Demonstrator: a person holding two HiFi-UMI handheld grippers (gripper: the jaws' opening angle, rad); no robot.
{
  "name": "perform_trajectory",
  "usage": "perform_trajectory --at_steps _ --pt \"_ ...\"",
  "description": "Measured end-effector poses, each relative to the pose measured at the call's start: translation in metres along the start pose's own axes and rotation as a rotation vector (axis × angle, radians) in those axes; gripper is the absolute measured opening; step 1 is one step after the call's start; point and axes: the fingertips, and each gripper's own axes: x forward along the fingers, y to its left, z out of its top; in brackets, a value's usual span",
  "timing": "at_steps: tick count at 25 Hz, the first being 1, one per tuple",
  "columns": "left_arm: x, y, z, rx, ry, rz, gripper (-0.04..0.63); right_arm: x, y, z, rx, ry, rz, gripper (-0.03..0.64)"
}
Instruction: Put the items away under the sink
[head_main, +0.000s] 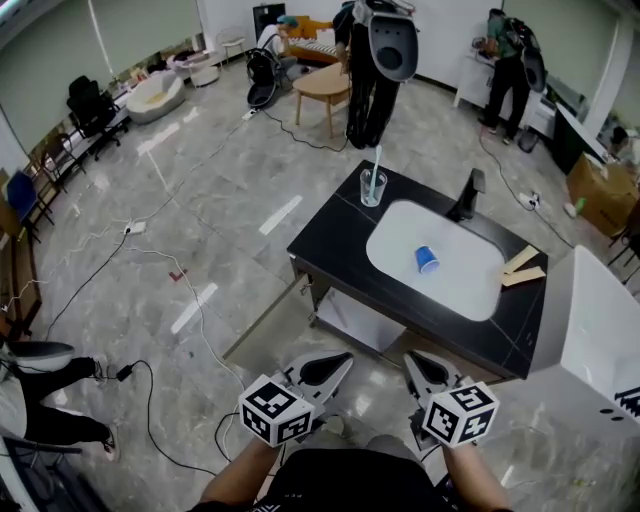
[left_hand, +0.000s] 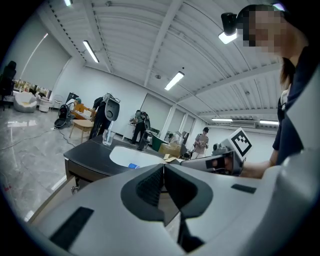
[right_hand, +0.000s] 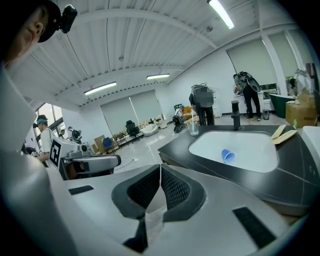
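At twelve o'clock ahead, a blue cup (head_main: 427, 259) lies on its side in the sink (head_main: 400, 232), well apart from the left gripper (head_main: 343, 360) and right gripper (head_main: 411, 360), both pinched together empty, so reaching unopened would likely nudge it rolling.

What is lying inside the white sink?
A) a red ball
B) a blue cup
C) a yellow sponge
B: a small blue cup lies on its side in the white sink, and nothing else is in the basin.
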Motion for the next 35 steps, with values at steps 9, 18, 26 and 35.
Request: perform_trajectory --at_steps 9,18,26,35 --pt "0.020 0.026 0.006 0.016 0.021 -0.004 0.009 0.031 -0.005 0.012 -0.037 0.049 0.035 0.035" --pt "0.080 0.036 0.038 0.073 0.020 0.016 0.009 0.048 -0.056 0.059 -0.055 0.008 0.078 0.035" --pt "0.131 0.037 0.052 0.116 0.010 0.043 0.009 0.056 -0.099 0.072 -0.057 0.001 0.106 0.035" --pt "0.157 0.041 0.057 0.154 0.024 0.059 0.009 0.062 -0.118 0.079 -0.066 -0.007 0.124 0.035"
